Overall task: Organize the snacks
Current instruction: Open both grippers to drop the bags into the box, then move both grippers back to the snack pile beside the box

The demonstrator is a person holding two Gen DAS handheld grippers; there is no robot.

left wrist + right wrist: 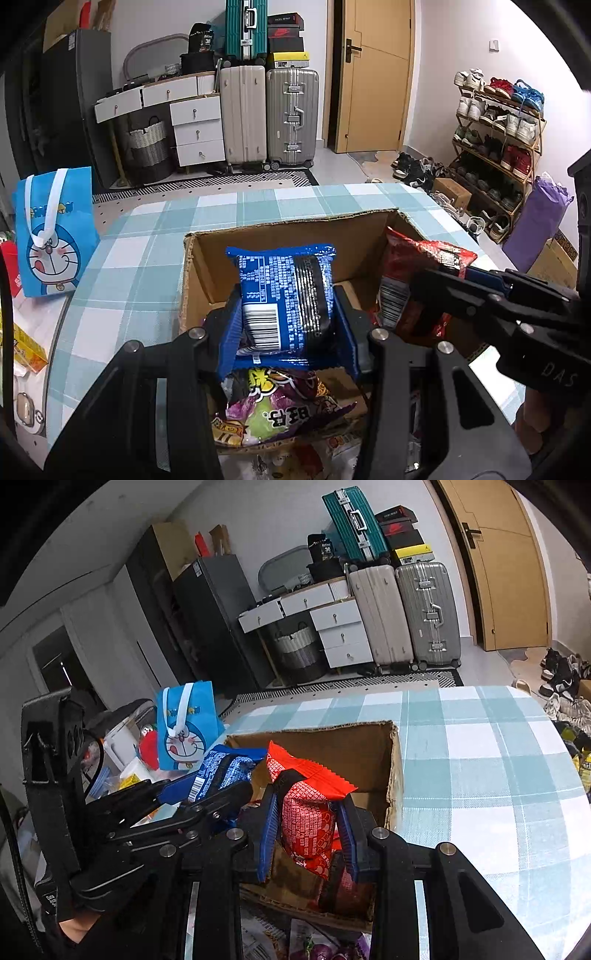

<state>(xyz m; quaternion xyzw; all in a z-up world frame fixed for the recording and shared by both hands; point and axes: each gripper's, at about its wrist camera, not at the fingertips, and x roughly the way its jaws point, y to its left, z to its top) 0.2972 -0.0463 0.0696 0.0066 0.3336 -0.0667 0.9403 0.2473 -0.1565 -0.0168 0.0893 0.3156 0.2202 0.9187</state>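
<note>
**Both tongs loaded over the snack box**

While the cardboard box (pixel 207 266) sits open on the checked table (pixel 122 280), both tongs are busy above it. Left tongs (pixel 288 325) are clenched on a blue snack packet (pixel 286 295), barcode side facing the camera, blue pads pressing its two sides, packet standing pretty much upright over the near left part of the box. Right tongs (pixel 308 834) are clamped on a red snack packet (pixel 306 812), crimped top edge sticking up above the pads, hovering over the near right part of the box. From the left wrist view you can see that red packet just right of the blue one, near it but not touching as far as I can tell.

Box itself looks mostly brown bottom at the far end. At the near edge of it there's a purple snack bag (pixel 280 410) with a few more wrappers underneath, too jumbled to tell apart.

Off to the left on the table stands a blue cartoon tote bag (pixel 55 229), well apart from the box. Suitcases (pixel 269 118) and a shoe rack (pixel 498 147) line the far wall.
</note>
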